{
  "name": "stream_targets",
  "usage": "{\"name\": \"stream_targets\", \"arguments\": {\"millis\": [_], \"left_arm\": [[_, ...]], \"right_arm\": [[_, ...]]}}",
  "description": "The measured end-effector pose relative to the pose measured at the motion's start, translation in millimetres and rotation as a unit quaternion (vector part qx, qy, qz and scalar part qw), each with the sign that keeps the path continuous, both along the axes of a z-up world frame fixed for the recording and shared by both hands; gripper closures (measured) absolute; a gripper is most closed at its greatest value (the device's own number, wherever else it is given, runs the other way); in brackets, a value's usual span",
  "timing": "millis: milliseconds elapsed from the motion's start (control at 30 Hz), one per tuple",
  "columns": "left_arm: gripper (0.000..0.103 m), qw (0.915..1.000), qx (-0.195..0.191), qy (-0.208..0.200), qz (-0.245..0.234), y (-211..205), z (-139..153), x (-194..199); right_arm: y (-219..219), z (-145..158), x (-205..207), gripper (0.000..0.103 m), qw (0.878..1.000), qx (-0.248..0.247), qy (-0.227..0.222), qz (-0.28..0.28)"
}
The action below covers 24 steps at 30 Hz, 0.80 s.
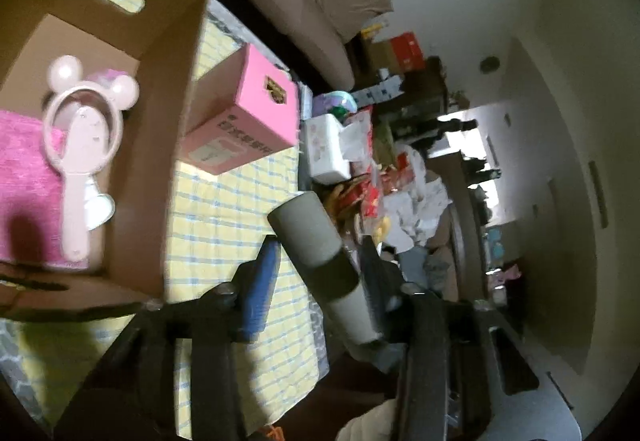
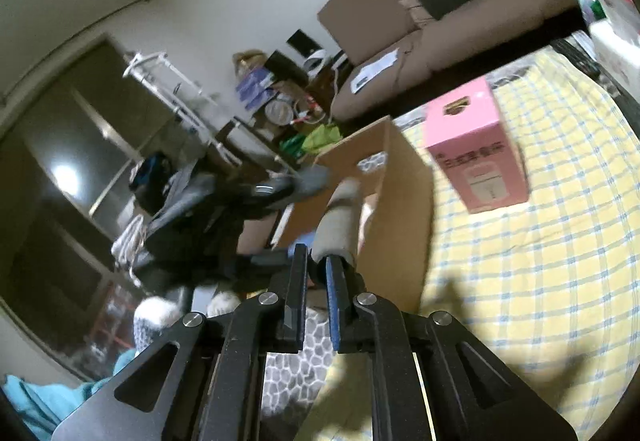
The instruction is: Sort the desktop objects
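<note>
1. Between the fingers of the left tool, a grey cardboard tube with a dark band is clamped; a blue-padded finger is seen on one side of it and a black finger on the other.
2. From the right wrist view, the same grey tube is seen pointing away just beyond the right tool, whose fingers are drawn close together with only a narrow gap; whether the tube's end is nipped between them cannot be told.
3. An open brown cardboard box with handle cut-outs is set on the table, which is covered by a yellow and blue checked cloth.
4. Inside the box, a pale pink handheld fan with round ears is laid partly on a bright pink cloth.
5. Just beside the brown box, a pink carton with printed lettering is stood on the cloth.
6. Beyond the pink carton, a white tissue pack and a heap of blurred red and white packets are piled near the table's far edge.
</note>
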<state>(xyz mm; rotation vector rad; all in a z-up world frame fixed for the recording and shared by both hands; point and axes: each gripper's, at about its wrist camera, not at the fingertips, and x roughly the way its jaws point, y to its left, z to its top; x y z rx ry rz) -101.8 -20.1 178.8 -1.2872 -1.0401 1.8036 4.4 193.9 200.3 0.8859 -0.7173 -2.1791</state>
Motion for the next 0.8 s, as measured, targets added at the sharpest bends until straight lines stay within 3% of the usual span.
{"name": "stream_targets", "arguments": {"millis": [467,800], "left_arm": [[0.071,0.9986,0.018,0.015,0.048,-95,19,8],[0.073,0.996,-0.022,0.028,0.082,-154,25,-25]], "right_arm": [[-90,25,0,0.093,0.998,0.039,0.024,0.048],[-148,18,-40,0.092,0.996,0.05,0.009,0.071]]}}
